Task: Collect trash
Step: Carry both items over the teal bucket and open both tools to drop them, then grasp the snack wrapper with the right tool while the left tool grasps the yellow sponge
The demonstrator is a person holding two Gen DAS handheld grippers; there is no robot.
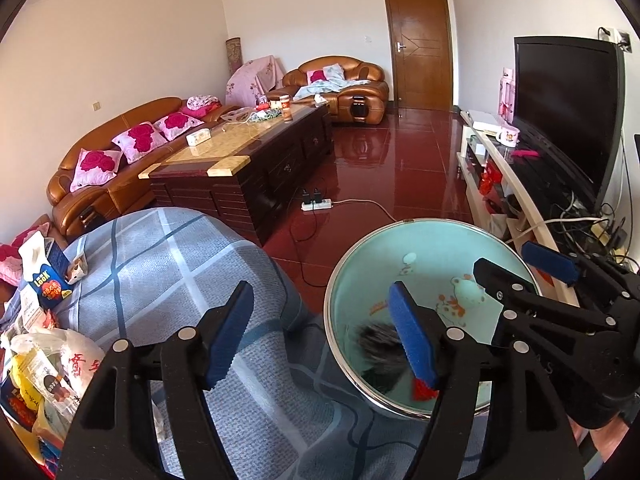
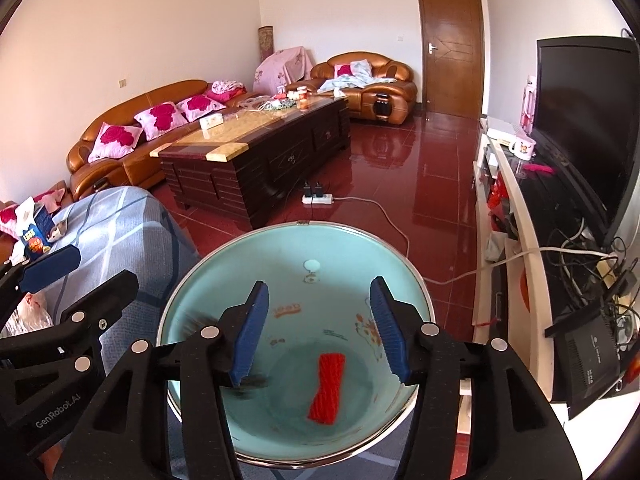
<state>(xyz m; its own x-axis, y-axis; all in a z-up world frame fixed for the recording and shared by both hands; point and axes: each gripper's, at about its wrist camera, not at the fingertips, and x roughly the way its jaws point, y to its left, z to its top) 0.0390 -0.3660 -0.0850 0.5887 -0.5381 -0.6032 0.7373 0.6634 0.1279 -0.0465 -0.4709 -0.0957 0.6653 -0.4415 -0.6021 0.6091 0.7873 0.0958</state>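
Note:
A light-teal enamel basin (image 2: 404,280) with a metal rim stands on a blue checked cloth (image 1: 168,280); it also shows in the left wrist view (image 1: 440,240). Inside it lie a red wrapper (image 2: 329,388) and a dark, blurred scrap (image 1: 378,346). My right gripper (image 2: 320,332) is open and empty, hovering over the basin. My left gripper (image 1: 320,336) is open and empty, at the basin's left rim above the cloth. Trash lies at the cloth's left: a blue snack box (image 1: 50,284), a small wrapper (image 1: 76,268) and plastic bags with packets (image 1: 48,368).
A dark wooden coffee table (image 1: 248,168) stands ahead with a tissue box and cup on it. A brown leather sofa (image 1: 120,160) runs along the left. A TV stand (image 1: 520,184) with a TV and cables is on the right. A power strip (image 1: 316,203) lies on the red floor.

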